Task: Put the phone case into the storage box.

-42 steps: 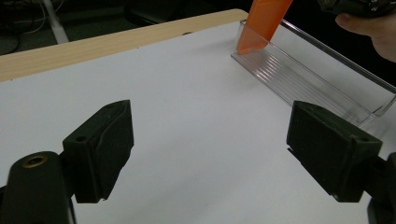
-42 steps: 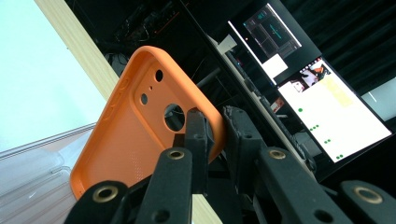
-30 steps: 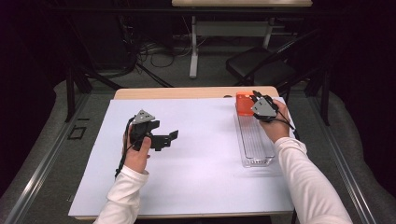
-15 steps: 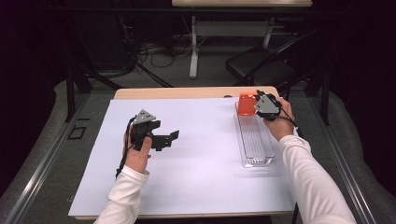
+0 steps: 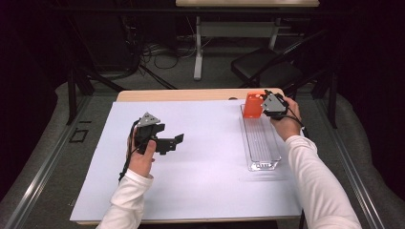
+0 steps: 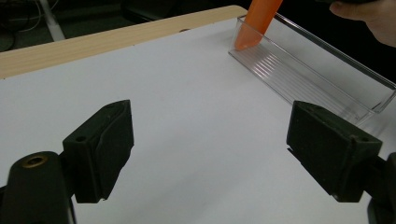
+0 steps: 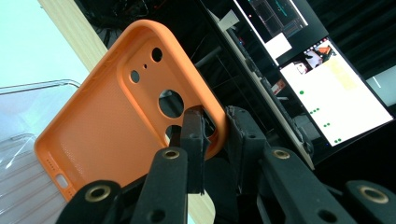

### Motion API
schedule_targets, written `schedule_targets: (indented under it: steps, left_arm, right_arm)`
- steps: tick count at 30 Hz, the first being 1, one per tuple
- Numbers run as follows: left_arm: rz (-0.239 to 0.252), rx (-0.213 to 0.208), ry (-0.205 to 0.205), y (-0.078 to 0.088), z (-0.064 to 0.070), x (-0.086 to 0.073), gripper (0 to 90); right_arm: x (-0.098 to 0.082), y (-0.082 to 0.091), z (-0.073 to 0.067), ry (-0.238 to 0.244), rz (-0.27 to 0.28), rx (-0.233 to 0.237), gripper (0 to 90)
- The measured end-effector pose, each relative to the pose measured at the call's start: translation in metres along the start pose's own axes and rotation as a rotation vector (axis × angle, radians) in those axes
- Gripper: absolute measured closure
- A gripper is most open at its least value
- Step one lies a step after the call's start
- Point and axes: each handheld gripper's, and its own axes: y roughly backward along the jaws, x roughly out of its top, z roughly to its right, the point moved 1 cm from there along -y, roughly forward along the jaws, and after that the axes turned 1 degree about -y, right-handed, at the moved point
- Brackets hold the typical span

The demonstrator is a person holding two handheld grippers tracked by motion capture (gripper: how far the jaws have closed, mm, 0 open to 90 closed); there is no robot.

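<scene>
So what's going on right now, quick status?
Right gripper clamped on the orange phone case's edge, fingers just easing; case tilted, lower end in the clear tray. Left gripper open over the white sheet. Nothing in the way.

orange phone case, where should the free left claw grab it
Take the orange phone case by its long side wall, coming from the left across the table. Its bottom end rests in the clear tray, the right claw pinches the camera end, and that thin raised rim suits two pads.

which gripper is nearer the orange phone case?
Right. The right gripper is clamped on the orange phone case at its edge, above the clear tray. The left gripper sits open, far across the white sheet.
</scene>
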Motion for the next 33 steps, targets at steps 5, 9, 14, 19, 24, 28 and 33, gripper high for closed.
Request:
schedule_targets:
  steps: [5,9,14,19,24,28,33]
  left_arm:
    - [0.000,0.000,-0.001,-0.001,0.001,0.000,15.1]
    - [-0.002,-0.002,0.000,-0.001,0.000,0.000,15.2]
    - [0.001,-0.004,0.000,0.000,0.000,0.000,15.1]
    - [0.002,-0.001,0.004,0.000,-0.001,-0.001,15.1]
    - [0.005,-0.001,0.005,0.000,-0.001,0.000,15.2]
    - [0.003,-0.001,0.004,0.000,-0.001,0.000,15.1]
    - [0.005,-0.003,0.005,0.000,0.000,0.000,15.1]
  right_arm:
    - [0.000,-0.004,-0.001,-0.006,-0.007,-0.016,75.9]
    - [0.000,-0.007,-0.002,-0.017,-0.014,-0.028,74.4]
    - [0.002,-0.012,0.000,-0.046,-0.031,-0.034,73.4]
    - [0.002,-0.015,-0.002,-0.067,-0.035,-0.038,71.9]
    - [0.002,-0.017,-0.002,-0.075,-0.044,-0.040,70.4]
    - [0.002,-0.016,-0.001,-0.081,-0.046,-0.046,67.1]
    - [0.002,-0.014,0.000,-0.090,-0.065,-0.048,62.4]
